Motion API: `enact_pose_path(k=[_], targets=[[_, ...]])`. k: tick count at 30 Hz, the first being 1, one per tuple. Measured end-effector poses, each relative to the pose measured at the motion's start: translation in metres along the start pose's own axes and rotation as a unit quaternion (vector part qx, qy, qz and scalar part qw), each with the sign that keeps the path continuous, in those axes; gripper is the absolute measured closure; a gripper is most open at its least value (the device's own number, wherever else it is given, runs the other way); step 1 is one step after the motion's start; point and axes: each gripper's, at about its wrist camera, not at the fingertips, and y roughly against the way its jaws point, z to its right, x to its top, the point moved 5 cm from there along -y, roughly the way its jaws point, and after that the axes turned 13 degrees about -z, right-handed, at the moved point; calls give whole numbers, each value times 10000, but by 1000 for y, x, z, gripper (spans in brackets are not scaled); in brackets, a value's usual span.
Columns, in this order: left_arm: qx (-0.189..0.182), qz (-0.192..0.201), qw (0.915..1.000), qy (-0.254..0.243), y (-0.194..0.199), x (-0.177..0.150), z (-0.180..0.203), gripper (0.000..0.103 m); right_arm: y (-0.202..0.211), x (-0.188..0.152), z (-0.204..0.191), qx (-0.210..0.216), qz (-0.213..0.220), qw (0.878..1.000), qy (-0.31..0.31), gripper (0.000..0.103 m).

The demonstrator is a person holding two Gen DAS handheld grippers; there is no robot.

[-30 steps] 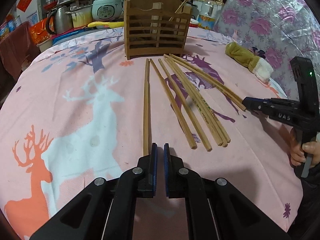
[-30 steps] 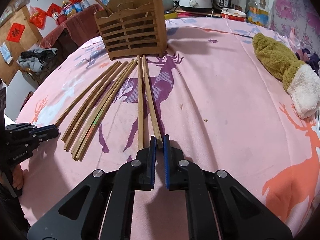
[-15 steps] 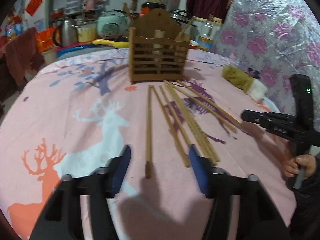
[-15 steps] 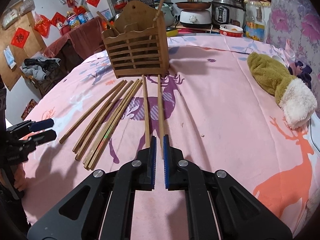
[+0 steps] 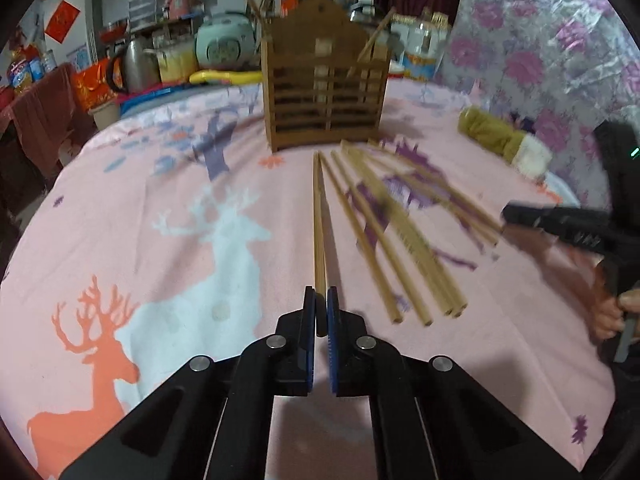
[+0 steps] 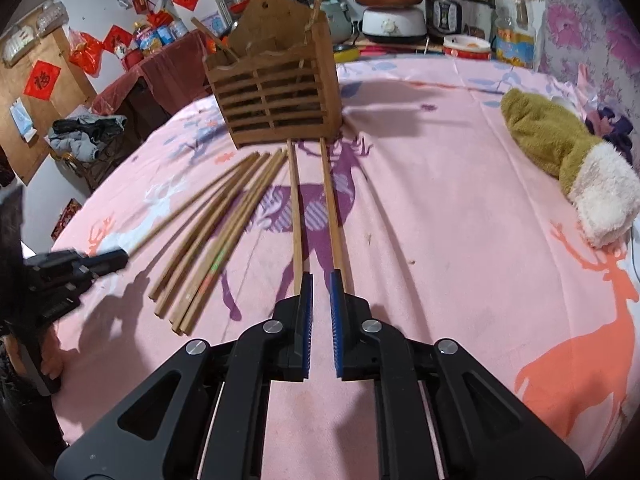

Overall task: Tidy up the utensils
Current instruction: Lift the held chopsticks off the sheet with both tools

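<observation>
Several wooden chopsticks [image 5: 384, 236] lie fanned out on the pink deer tablecloth in front of a slatted wooden utensil holder [image 5: 326, 92], which holds a few sticks. My left gripper [image 5: 320, 300] is shut on the near end of the leftmost chopstick [image 5: 319, 220]. In the right wrist view the holder [image 6: 276, 92] stands at the far side, and my right gripper [image 6: 319, 280] is slightly open and empty, its fingers over the near ends of two chopsticks [image 6: 296, 216] that lie apart from the main bundle [image 6: 216, 240]. Each gripper shows in the other's view, the right one [image 5: 516, 214] and the left one [image 6: 116, 260].
A green and white plush mitt [image 6: 572, 168] lies on the table's right side. Kitchen appliances and bottles [image 6: 452, 12] crowd the counter behind the table. A floral curtain [image 5: 540, 40] hangs at the right.
My left gripper opened wide, moved onto the leftmost chopstick's near end and shut on it. My right gripper's jaws parted slightly over its two chopsticks, which have spread apart.
</observation>
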Motion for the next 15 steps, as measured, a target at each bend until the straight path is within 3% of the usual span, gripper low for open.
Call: enact_pose_path(k=[4,11,15], targets=[[-65,89,9999,39,6,5,3,97,-12,-2,2,-156,-223,9996,-29,91],[-82,160,9998,14,10,14,7,97,-14,-3,5,-198,-233,9995,-61,95],[-117,174,9998,46,9,15,5,97,-6,0,7,-90,-77,9998,-135,89]])
